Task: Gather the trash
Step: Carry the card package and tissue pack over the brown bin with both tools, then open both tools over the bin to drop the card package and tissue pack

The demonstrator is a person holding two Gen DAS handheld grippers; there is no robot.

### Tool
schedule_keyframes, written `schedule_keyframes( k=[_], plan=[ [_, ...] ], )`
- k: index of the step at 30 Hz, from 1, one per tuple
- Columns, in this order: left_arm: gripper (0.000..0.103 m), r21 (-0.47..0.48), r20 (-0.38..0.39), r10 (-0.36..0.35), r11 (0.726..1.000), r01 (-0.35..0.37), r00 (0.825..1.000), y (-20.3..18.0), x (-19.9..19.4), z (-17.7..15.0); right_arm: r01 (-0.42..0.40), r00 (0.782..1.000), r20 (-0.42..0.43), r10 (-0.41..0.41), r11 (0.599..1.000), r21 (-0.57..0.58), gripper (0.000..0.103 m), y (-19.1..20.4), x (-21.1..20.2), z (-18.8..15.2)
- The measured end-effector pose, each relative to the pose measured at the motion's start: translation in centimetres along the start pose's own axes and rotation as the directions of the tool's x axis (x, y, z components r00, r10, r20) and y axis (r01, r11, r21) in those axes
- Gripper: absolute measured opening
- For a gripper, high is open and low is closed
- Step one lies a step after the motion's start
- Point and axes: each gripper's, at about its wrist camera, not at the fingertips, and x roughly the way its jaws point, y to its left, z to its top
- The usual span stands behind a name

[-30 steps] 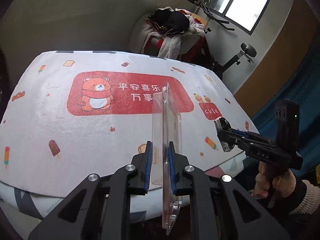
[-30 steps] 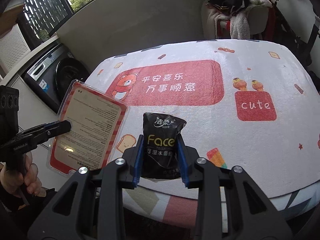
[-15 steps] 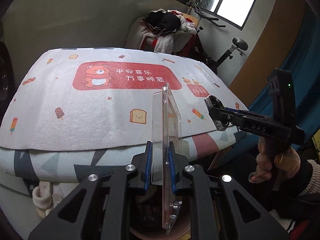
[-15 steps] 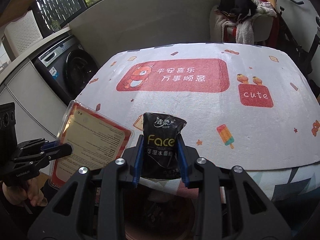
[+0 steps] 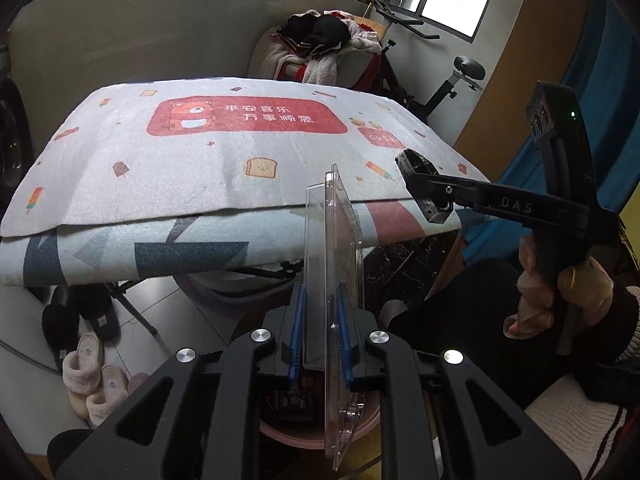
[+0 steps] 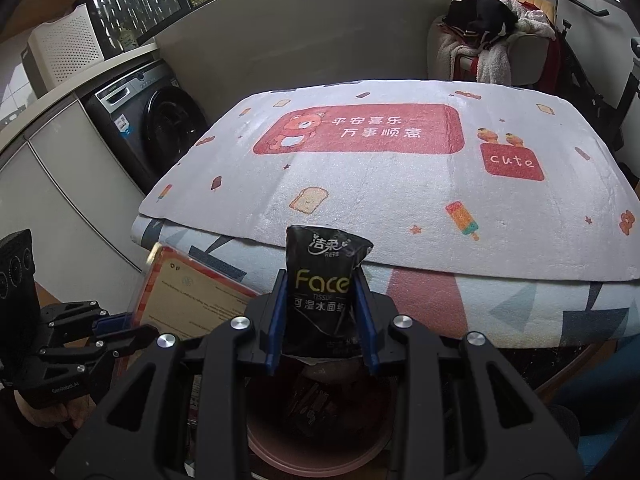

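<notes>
My left gripper (image 5: 320,340) is shut on a clear plastic blister package (image 5: 334,264), held edge-on and upright; its red and cream card face shows in the right wrist view (image 6: 192,300). My right gripper (image 6: 322,316) is shut on a black tissue packet (image 6: 322,276) marked "Face". Both grippers hang in front of the table's near edge, above a pink bin (image 6: 316,444) on the floor that holds dark trash; the bin also shows in the left wrist view (image 5: 312,428). The right gripper appears in the left wrist view (image 5: 424,188), the left gripper in the right wrist view (image 6: 116,332).
The table (image 5: 180,184) carries a white cloth with a red bear banner. Slippers (image 5: 88,376) lie under it at left. A washing machine (image 6: 152,128) stands left, a chair piled with clothes (image 6: 488,40) behind, an exercise bike (image 5: 448,84) at right.
Both grippers have pulled back from over the table and dropped below its front edge, each still holding its item. The pink bin has come into view beneath them.
</notes>
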Motion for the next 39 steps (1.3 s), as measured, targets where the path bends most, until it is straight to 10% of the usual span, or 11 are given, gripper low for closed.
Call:
schedule_keyframes(
  k=[11,14,22,39],
  plan=[
    [0.019,0.009,-0.046,-0.020,1.000,0.020,0.999,0.0,3.2,-0.7,0.011,1.000,-0.016,-0.010,1.000,0.026,0.034,-1.5,0.9,-1.3],
    [0.058,-0.012,0.000,-0.028,1.000,0.028,1.000,0.1,2.9,-0.9,0.006,1.000,-0.028,-0.005,1.000,0.026,0.034,-1.6,1.4,-1.8],
    [0.093,-0.014,0.135,0.144,0.990,-0.143,0.980,0.2,-0.3,-1.2,-0.012,0.995,-0.102,0.011,1.000,-0.004,0.034,-0.4,3.5,-4.2],
    [0.097,-0.097,0.141,0.225,0.972,-0.212,0.964,1.6,-1.0,-2.4,-0.042,0.979,-0.204,0.008,0.986,-0.162,0.036,2.9,6.5,-6.9]
  ],
)
